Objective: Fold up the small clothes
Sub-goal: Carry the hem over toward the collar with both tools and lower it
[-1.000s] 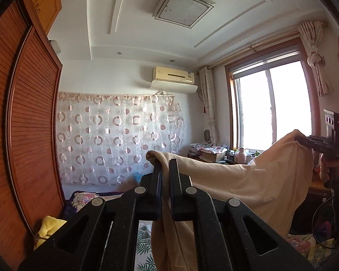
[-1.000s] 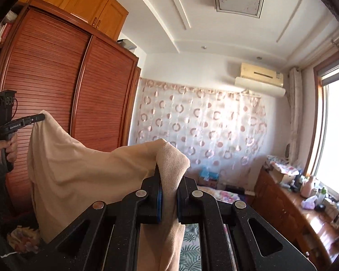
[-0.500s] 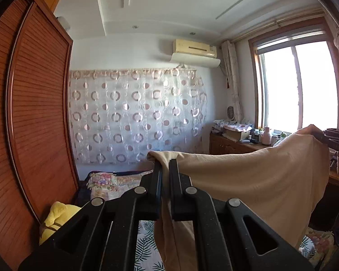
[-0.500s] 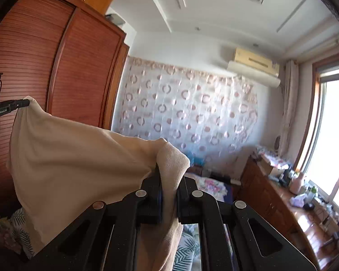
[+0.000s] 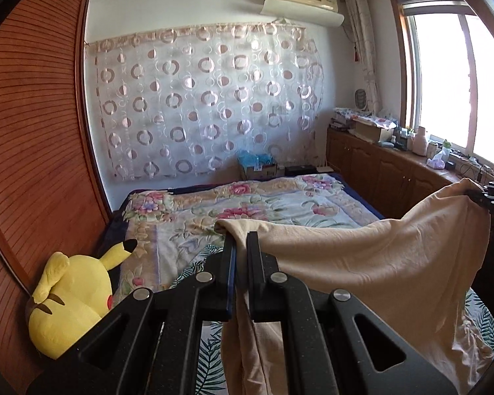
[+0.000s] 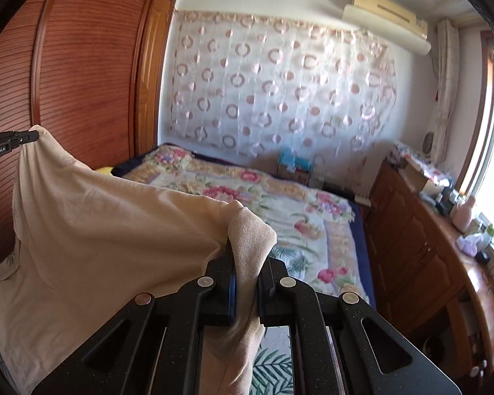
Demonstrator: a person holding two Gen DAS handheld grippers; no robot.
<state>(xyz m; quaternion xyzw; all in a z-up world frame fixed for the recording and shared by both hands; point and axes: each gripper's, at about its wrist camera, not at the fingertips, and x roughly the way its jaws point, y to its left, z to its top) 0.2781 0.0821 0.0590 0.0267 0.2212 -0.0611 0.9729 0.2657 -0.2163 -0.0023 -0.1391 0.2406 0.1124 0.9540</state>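
A beige garment (image 5: 372, 263) hangs stretched between my two grippers above the bed. My left gripper (image 5: 241, 240) is shut on one top corner of the beige garment; in the right wrist view it shows at the far left (image 6: 33, 135). My right gripper (image 6: 245, 256) is shut on the other corner, where the beige garment (image 6: 98, 230) bunches over the jaws; in the left wrist view it sits at the right edge (image 5: 474, 194). The cloth sags between the two holds and drapes down toward the bedcover.
A bed with a floral quilt (image 5: 247, 204) lies below and ahead. A yellow plush toy (image 5: 72, 296) rests at its left by the wooden wardrobe (image 5: 33, 131). A low wooden cabinet (image 6: 418, 237) cluttered with items runs under the window at right.
Both grippers came down and tilted downward with the garment still held; the views swung from the ceiling to the bed, and the cloth now hangs lower over the quilt.
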